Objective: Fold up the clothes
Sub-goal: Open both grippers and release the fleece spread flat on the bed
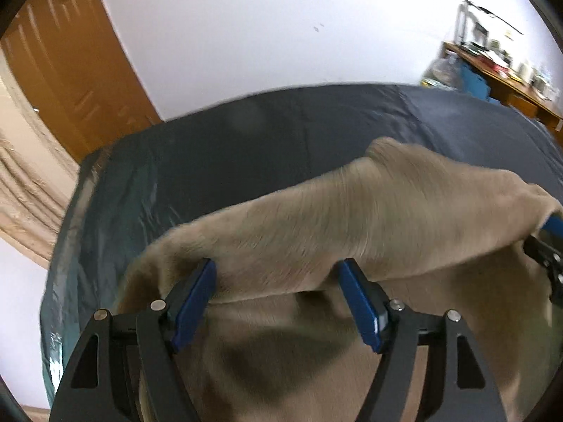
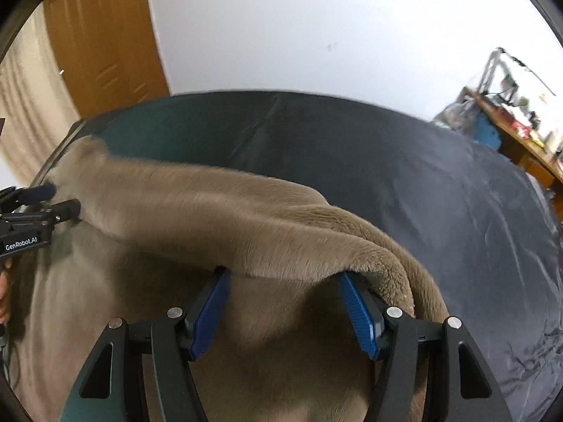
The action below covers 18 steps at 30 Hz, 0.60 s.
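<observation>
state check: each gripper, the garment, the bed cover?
left gripper: jaws apart, fleece edge draped over the tips, no clamp seen
right gripper: jaws apart, fleece fold lying over the tips
tan fleece garment: partly folded, far edge raised in a ridge
dark bed cover: spread, lightly creased

a plain white wall (image 1: 281,28) filled the view from eleven to one o'clock. a brown wooden door (image 1: 77,70) stood at ten, beige curtains (image 1: 24,190) at nine, and a cluttered wooden desk (image 2: 520,137) at two.
</observation>
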Tool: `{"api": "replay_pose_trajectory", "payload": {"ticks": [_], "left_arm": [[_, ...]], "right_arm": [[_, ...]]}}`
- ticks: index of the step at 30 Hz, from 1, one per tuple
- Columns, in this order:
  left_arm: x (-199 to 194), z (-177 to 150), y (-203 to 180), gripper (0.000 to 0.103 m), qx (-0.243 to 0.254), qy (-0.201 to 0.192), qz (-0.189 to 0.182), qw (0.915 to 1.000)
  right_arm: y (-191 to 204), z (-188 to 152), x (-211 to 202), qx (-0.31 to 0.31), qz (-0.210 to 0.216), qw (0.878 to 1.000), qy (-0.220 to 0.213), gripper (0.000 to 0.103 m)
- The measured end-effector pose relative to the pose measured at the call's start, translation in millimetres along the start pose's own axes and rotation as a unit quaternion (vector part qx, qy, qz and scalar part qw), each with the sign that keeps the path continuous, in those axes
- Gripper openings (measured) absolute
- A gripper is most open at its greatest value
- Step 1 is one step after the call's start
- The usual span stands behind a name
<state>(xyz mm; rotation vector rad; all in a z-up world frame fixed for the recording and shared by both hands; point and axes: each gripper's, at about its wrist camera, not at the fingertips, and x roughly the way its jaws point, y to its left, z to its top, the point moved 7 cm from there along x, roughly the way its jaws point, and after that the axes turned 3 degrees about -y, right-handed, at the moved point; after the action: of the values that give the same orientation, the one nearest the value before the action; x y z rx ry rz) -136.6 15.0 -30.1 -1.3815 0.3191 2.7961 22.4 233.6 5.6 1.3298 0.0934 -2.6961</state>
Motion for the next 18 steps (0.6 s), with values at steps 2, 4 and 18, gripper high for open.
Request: {"api": "replay_pose_trajectory", "payload": {"ticks": [2, 4, 18], "left_arm": [[7, 3, -2, 0.076, -0.005, 0.004, 0.008, 0.9999], [15, 4, -4, 0.076, -0.012, 0.016, 0.007, 0.9998], [8, -10, -5, 0.08, -0.01, 0.031, 0.003, 0.9995]], "right_arm": [[-2, 4, 8, 0.009, -0.005, 1.0, -0.004, 0.066], [1, 3, 18, -0.008, -0.024, 1.0, -0.002, 0.066], [1, 10, 35, -0.041, -0.036, 0.998, -0.01, 0.071]]}}
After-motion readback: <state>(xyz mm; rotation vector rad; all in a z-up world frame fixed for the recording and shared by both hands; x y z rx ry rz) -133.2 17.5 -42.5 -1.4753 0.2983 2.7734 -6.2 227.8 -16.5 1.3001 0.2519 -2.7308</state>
